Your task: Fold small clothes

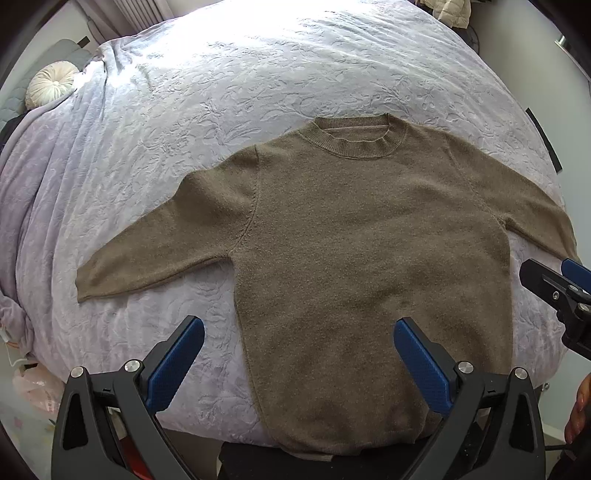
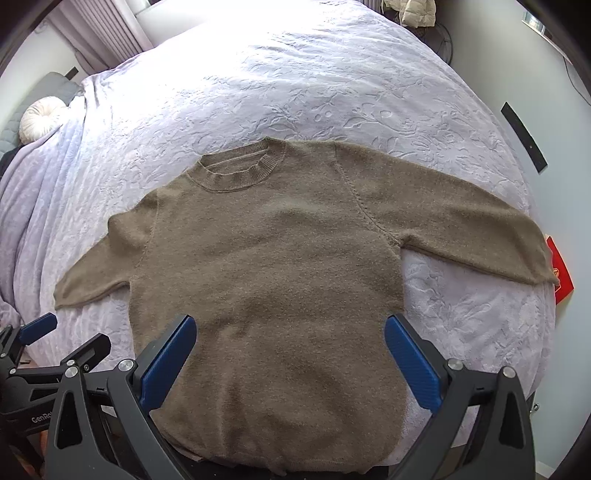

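A brown knit sweater (image 1: 362,236) lies flat on the bed, front up, collar at the far side, both sleeves spread out; it also shows in the right wrist view (image 2: 273,266). My left gripper (image 1: 299,328) is open and empty, held above the sweater's lower left part near the hem. My right gripper (image 2: 290,326) is open and empty above the lower middle of the sweater. The right gripper also shows at the right edge of the left wrist view (image 1: 557,275). The left gripper shows at the lower left of the right wrist view (image 2: 70,334).
The sweater rests on a pale lilac quilted bedspread (image 1: 258,85). A round cream cushion (image 1: 51,85) lies at the far left by the headboard. A red item (image 2: 561,275) sits past the bed's right edge. A jacket (image 2: 410,13) hangs at the far end.
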### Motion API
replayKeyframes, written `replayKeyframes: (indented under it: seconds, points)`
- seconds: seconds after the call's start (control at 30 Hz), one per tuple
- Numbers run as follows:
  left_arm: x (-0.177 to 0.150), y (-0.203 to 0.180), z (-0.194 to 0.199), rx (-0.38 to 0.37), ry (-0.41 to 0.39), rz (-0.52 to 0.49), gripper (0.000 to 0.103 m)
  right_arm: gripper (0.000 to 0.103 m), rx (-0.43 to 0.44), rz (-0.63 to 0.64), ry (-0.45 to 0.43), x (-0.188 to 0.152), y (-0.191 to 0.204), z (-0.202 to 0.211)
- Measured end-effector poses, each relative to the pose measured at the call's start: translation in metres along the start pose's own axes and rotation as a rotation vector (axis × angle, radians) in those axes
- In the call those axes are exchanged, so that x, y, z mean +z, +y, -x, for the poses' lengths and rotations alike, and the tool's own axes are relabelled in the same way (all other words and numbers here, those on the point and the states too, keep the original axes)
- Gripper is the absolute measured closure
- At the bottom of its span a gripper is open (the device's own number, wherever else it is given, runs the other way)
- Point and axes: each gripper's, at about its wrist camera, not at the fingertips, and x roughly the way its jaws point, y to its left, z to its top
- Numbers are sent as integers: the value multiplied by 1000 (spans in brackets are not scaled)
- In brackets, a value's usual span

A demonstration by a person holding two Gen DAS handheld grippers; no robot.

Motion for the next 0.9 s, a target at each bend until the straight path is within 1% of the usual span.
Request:
replayKeyframes:
  seconds: [0.9]
  points:
    - [-1, 3, 1, -13, 2, 9, 0, 1, -33, 15, 2, -3, 5, 4]
